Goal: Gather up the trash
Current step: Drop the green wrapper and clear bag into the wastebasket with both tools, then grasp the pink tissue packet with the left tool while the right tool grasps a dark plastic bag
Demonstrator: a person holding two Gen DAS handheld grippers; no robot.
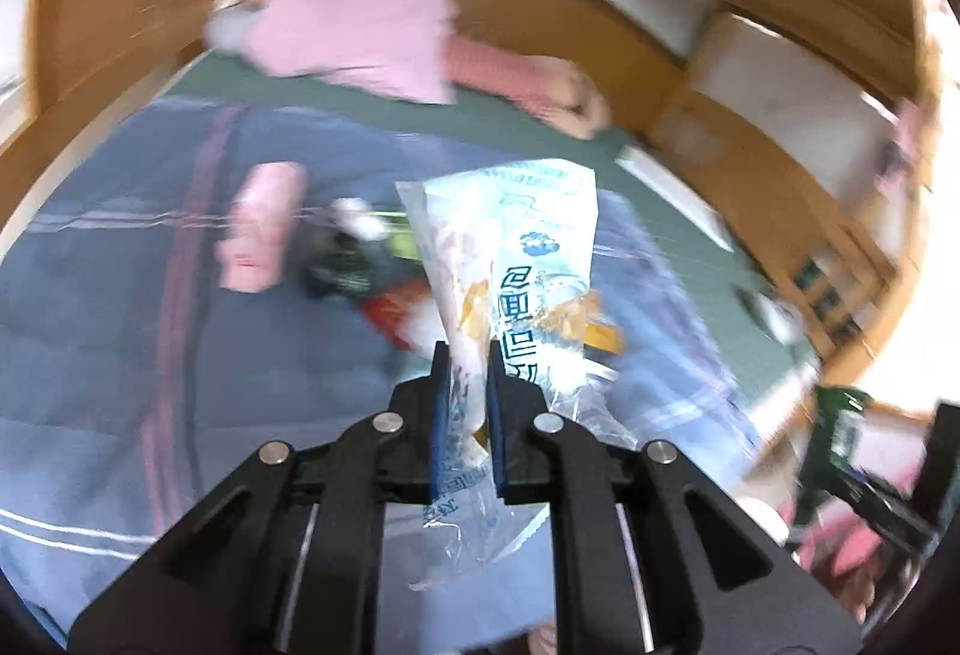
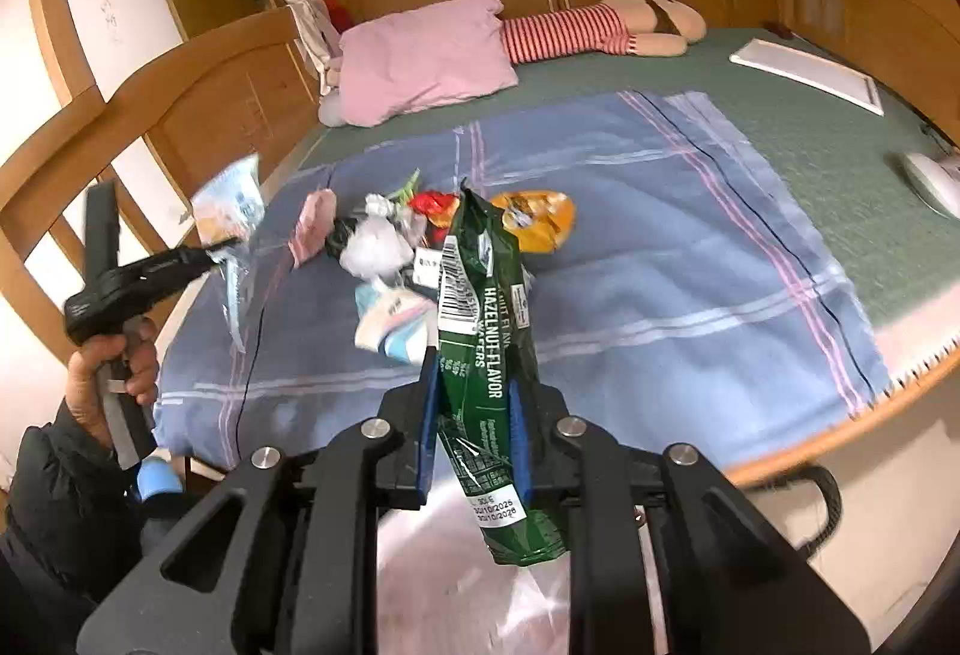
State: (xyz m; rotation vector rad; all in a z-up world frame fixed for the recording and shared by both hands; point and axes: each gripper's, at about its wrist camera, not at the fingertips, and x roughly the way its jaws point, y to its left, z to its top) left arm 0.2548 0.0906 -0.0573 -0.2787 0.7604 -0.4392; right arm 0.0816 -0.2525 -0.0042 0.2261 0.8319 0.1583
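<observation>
My left gripper (image 1: pixel 468 355) is shut on a clear plastic bread wrapper (image 1: pixel 516 259) with blue print, held above the bed. The right wrist view shows that gripper (image 2: pixel 219 250) and wrapper (image 2: pixel 231 202) at the left, beside the bed. My right gripper (image 2: pixel 471 373) is shut on a green hazelnut wafer wrapper (image 2: pixel 480 331) and holds it upright near the bed's front edge. A heap of trash (image 2: pixel 390 247) lies on the blue blanket (image 2: pixel 660 259): a white crumpled bag, a pink packet (image 2: pixel 312 229), a red wrapper and an orange snack bag (image 2: pixel 534 220).
A pink pillow (image 2: pixel 420 60) and a striped doll (image 2: pixel 594 27) lie at the head of the green bed (image 2: pixel 810 138). A white board (image 2: pixel 804 72) and a white object (image 2: pixel 930 181) lie at the right. Wooden cabinets surround the bed. A shiny round surface (image 2: pixel 420 565) sits under my right gripper.
</observation>
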